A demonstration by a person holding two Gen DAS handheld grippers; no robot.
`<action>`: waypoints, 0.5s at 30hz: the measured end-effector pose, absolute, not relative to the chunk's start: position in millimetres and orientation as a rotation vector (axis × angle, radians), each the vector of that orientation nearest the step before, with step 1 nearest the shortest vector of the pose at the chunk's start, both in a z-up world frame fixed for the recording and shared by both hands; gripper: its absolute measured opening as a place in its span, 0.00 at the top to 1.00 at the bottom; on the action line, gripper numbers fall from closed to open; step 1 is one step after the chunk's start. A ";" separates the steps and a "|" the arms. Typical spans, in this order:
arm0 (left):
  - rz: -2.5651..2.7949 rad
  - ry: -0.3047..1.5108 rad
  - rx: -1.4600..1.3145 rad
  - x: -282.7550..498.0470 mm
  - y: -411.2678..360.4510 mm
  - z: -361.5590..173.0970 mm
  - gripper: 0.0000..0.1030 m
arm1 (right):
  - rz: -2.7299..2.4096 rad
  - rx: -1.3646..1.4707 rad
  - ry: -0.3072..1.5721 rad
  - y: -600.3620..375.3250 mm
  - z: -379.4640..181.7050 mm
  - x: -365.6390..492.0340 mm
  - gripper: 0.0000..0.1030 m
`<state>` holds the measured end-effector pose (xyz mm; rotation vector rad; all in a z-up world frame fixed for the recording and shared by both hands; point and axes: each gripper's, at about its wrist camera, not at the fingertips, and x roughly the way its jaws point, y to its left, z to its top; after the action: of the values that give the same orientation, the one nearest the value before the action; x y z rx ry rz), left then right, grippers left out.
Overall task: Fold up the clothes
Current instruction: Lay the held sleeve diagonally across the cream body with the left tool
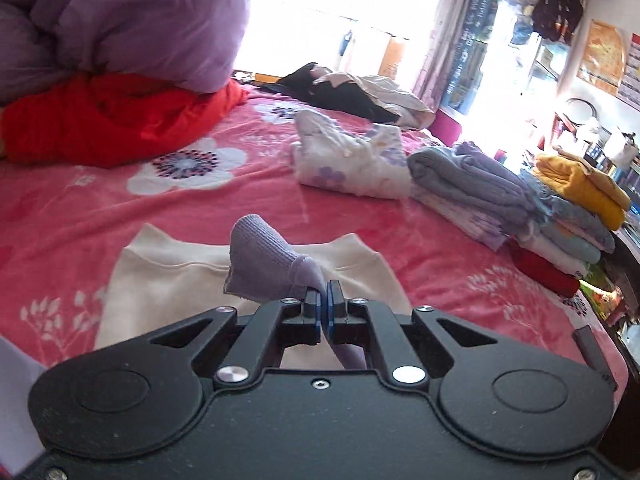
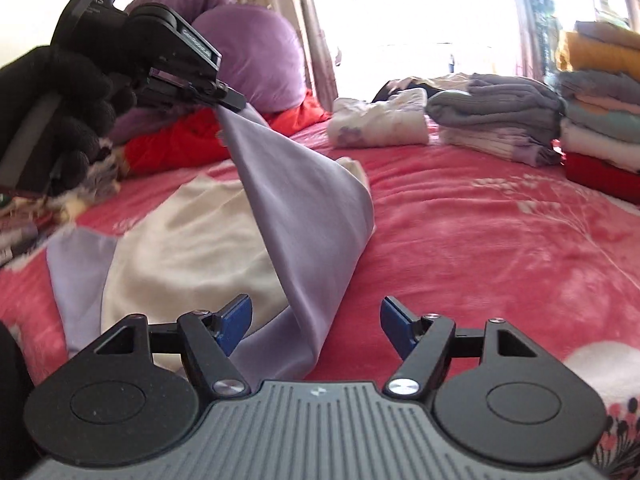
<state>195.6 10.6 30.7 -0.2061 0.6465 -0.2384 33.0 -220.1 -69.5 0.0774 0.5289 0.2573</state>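
Nearest you, the right tongs (image 2: 316, 322) were spread w/ nothing pinched; the lilac sleeve (image 2: 308, 216) ran down past the left pad, not gripped. Your left tongs (image 1: 324, 294) were pressed together, pinching that sleeve's ribbed cuff (image 1: 260, 256), lifted off the bed. In the right wrist view your gloved left hand (image 2: 60, 120) held them up at top left, w/ the sleeve hanging from the tips as a taut sheet. Under it lay the cream & lilac top (image 2: 188, 252), flat on the pink floral blanket (image 1: 248, 200), hem side toward you, neckline (image 1: 256, 254) away. Further back, centre-right: a folded white floral garment (image 1: 352, 164), then a folded grey/lilac stack (image 1: 472, 184), & beside it a taller pile w/ a mustard piece on top (image 1: 580, 188). Far left: red bedding (image 1: 108, 120) under a purple duvet (image 1: 128, 24). Rearmost, dark clothes (image 1: 344, 92) lay near the bright window.
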 end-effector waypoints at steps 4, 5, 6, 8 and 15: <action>-0.190 0.642 -0.300 187.0 62.3 13.2 0.98 | 0.282 -0.033 0.544 -188.9 -74.3 34.7 0.31; -0.183 0.640 -0.320 185.1 71.7 8.8 0.98 | 0.289 -0.066 0.547 -180.7 -76.4 34.8 0.31; -0.178 0.638 -0.333 182.7 78.5 5.2 0.98 | 0.292 -0.100 0.547 -173.4 -78.2 34.2 0.31; -0.174 0.623 -0.359 173.9 91.5 -1.9 0.98 | 0.287 -0.174 0.537 -160.3 -81.1 33.4 0.34; -0.220 0.554 -0.459 145.1 115.5 -14.0 0.98 | 0.235 -0.342 0.539 -143.4 -91.3 35.0 0.62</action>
<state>145.1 115.5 -14.0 -0.4586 0.5541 -0.2196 35.0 -143.4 -91.3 -0.3423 0.5392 0.2355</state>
